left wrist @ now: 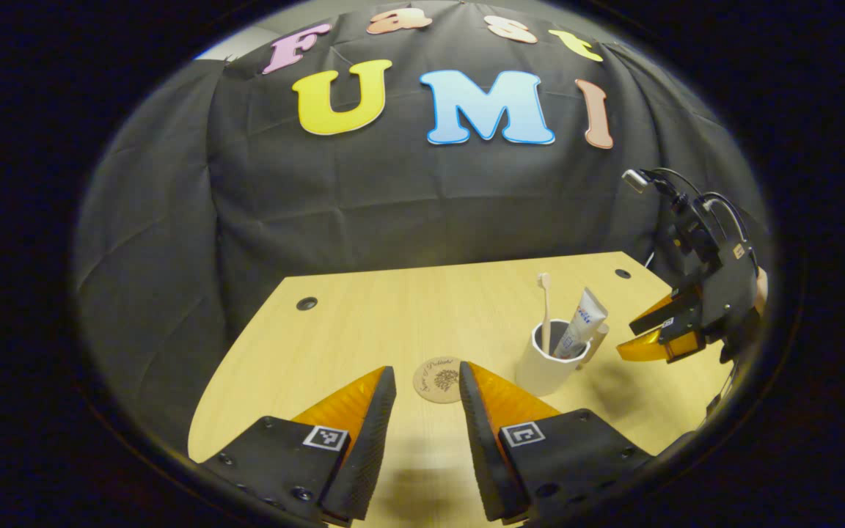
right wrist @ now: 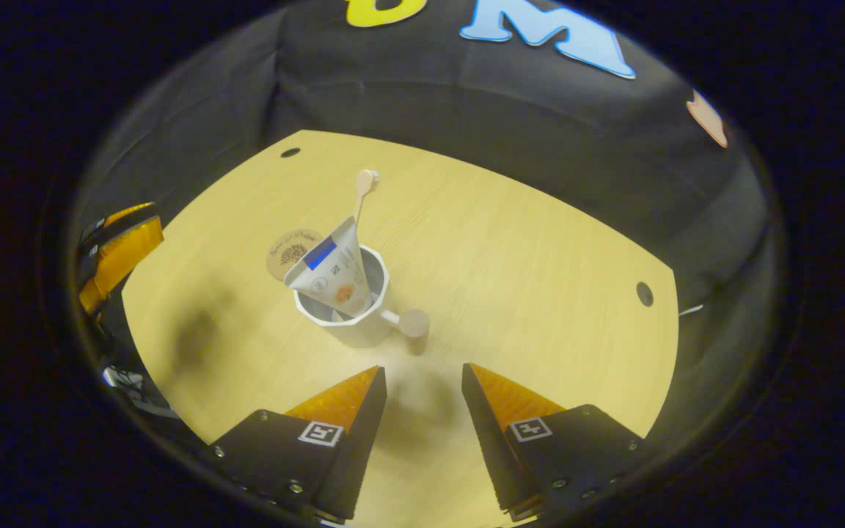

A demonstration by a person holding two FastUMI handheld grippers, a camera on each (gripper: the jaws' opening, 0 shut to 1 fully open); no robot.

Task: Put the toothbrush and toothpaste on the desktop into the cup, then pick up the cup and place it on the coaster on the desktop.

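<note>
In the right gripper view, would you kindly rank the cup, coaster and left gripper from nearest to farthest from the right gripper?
1. Cup, just ahead of the right gripper.
2. Coaster, beyond the cup, leftward.
3. Left gripper, far left edge.

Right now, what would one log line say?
toothbrush, toothpaste: in cup | cup: on desk, off coaster | left gripper, right gripper: open

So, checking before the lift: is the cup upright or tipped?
Upright. The cup stands on its base on the desk, rim up, toothbrush and toothpaste leaning inside.
</note>
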